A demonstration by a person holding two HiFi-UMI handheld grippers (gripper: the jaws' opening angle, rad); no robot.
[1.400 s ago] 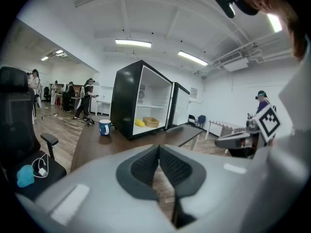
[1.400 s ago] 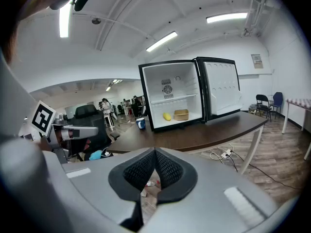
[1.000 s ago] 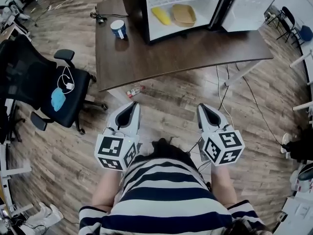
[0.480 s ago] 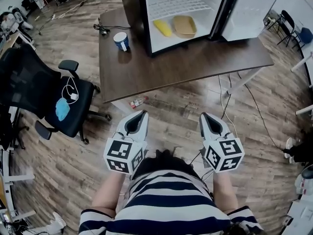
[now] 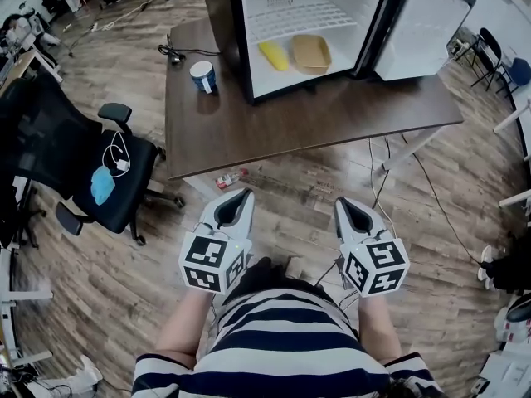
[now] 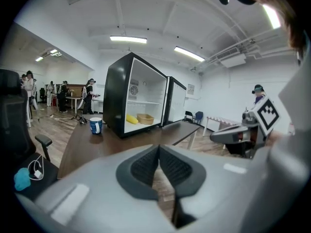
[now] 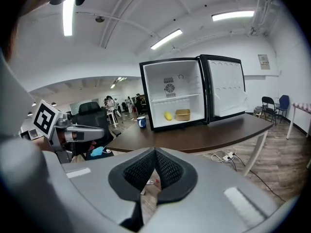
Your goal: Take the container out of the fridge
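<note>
Left claw (image 5: 240, 197): we are holding it low by the body, jaws pressed together and empty.
Right claw (image 5: 343, 206): same, nothing gripped.
Worktop (image 5: 290, 118): lying ahead, well apart from both claws.
Fridge (image 5: 222, 23): standing open on the worktop.
Container (image 5: 309, 53): sitting on the fridge floor beside a yellow item (image 5: 274, 55), ahead and slightly right. We cannot tell its long axis, and we are judging the right claw nearer.

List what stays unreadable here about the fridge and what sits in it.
- Contents of the container: too small in head view; its wall hides them in right gripper view.
- What the yellow item is: too small everywhere.
- Top of the fridge: cut by head view's upper edge.
- Print on the cup: too small.
</note>
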